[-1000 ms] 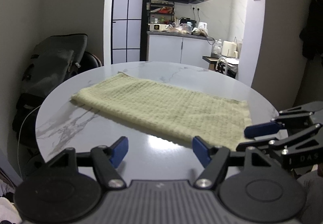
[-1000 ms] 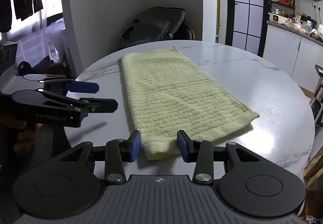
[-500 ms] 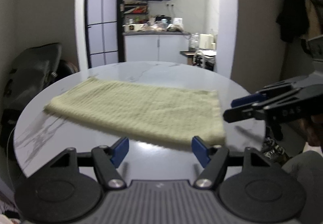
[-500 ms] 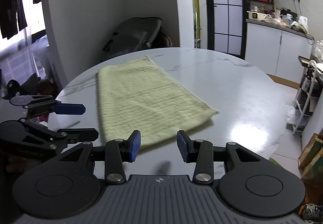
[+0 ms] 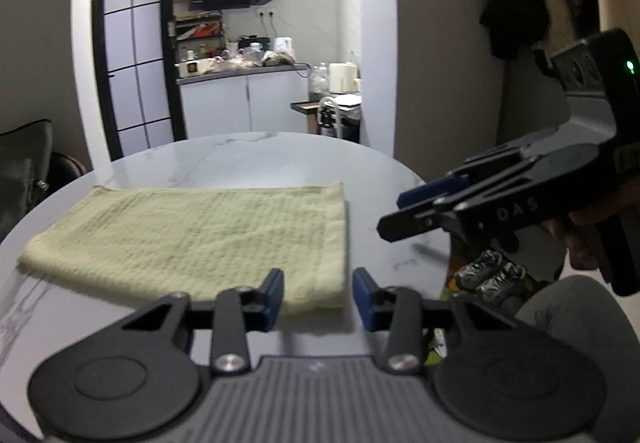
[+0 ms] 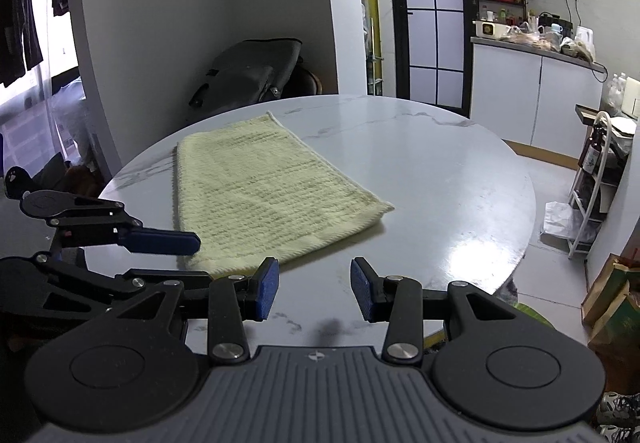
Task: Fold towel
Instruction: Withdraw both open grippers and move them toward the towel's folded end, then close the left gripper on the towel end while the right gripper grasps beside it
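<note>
A pale yellow waffle-weave towel (image 5: 196,235) lies flat as a long rectangle on the round white marble table (image 5: 256,159); it also shows in the right wrist view (image 6: 260,195). My left gripper (image 5: 318,297) is open and empty, just short of the towel's near right corner. My right gripper (image 6: 314,289) is open and empty over bare table, just right of the towel's near end. In the left wrist view the right gripper (image 5: 404,211) hovers at the right, beyond the towel's short edge. In the right wrist view the left gripper (image 6: 176,255) sits at the towel's near left corner.
A dark bag (image 6: 248,75) rests on a chair behind the table. A kitchen counter (image 5: 240,71) with clutter stands beyond a doorway. A wire rack (image 6: 596,179) and paper bags (image 6: 612,303) stand on the floor at the right. Shoes (image 5: 488,275) lie below the table edge.
Both grippers have swung around the table toward the towel's short end. The left gripper's jaws have narrowed and now sit at the towel's corner. The towel has not moved.
</note>
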